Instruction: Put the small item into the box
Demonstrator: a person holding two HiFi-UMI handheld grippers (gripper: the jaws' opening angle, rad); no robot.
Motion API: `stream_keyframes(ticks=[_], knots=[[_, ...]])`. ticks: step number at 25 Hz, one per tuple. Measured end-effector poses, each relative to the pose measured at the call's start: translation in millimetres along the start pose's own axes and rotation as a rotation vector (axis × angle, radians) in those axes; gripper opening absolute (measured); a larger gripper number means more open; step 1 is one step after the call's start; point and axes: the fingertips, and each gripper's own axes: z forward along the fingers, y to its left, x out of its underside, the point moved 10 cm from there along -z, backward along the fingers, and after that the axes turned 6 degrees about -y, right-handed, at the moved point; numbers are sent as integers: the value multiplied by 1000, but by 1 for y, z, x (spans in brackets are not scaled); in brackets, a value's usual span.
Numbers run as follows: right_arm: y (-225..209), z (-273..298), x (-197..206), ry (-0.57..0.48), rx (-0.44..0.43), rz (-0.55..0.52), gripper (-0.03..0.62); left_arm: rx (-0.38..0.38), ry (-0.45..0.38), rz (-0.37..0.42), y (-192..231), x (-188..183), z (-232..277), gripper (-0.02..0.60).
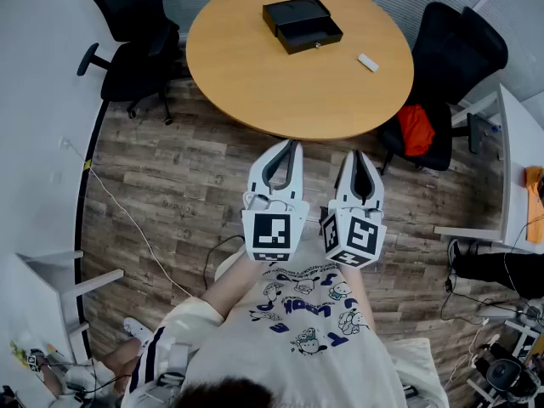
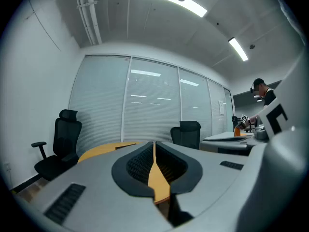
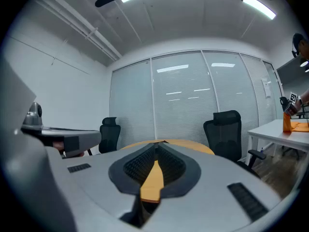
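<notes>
office: round table (image 1: 255, 83), swivel chairs (image 1: 140, 58), glass partitions (image 2: 145, 105)

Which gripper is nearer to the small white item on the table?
Right. The right gripper is short of the table edge, almost in line with the small white item; the left gripper is beside it, farther left.

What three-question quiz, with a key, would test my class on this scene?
1. True or false: the small white item lies on the round table, apart from the black box.
2. The left gripper and right gripper have jaws: A) both shut, empty; B) both open; C) shut on the item.
3. Fill in: in the head view, the item lies to the box's ____.
Key: 1 true; 2 A; 3 right.
</notes>
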Motion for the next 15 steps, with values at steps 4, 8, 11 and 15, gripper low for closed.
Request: stream_keyframes(ticks=[4, 8, 11, 15], knots=[[0, 0, 2, 4, -1, 4, 43, -4, 3, -4, 1, 2, 2, 28], [1, 6, 3, 8, 2, 8, 43, 0, 4, -8, 5, 2, 7, 28], [2, 11, 4, 14, 8, 20, 43, 5, 4, -12, 9, 3, 11, 28], [3, 17, 6, 17, 22, 25, 43, 12, 8, -18, 16, 4, 17, 28]])
